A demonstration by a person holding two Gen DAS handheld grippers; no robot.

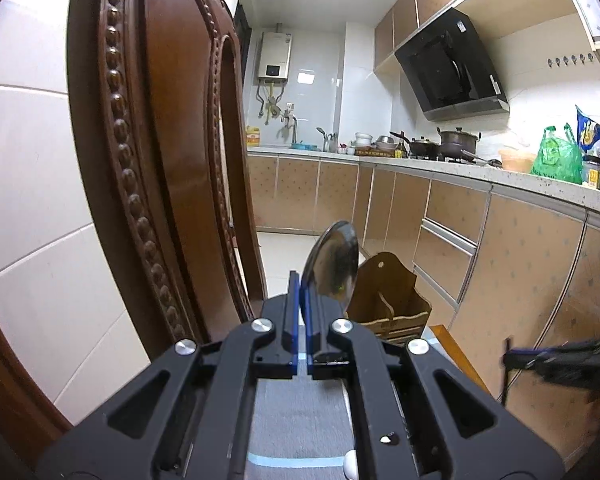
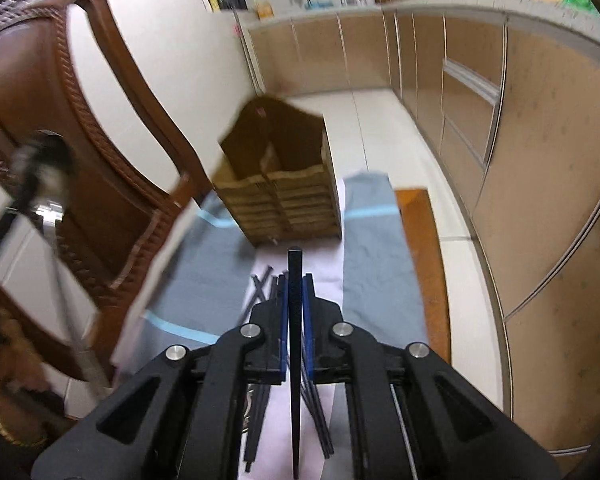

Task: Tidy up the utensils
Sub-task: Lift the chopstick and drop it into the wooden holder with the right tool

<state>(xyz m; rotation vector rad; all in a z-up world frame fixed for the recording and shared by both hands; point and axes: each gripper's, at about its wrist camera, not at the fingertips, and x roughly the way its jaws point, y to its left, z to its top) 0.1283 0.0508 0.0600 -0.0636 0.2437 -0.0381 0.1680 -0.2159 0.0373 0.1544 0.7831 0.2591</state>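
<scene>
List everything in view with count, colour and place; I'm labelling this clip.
Shiny metal spoon: one, silver, clamped in left gripper, bowl up.
Thin black chopstick: one, clamped in right gripper.
Loose black chopsticks: several, count unclear, on pale cloth under right gripper.
Slatted wooden utensil holder: one, brown, on table ahead.
Grey-blue cloth: one, striped, covering table.
Carved wooden chair: one, brown, left.
Kitchen counter: one, speckled, pots on top.
Left gripper: black, shut.
Right gripper: black, shut.
</scene>
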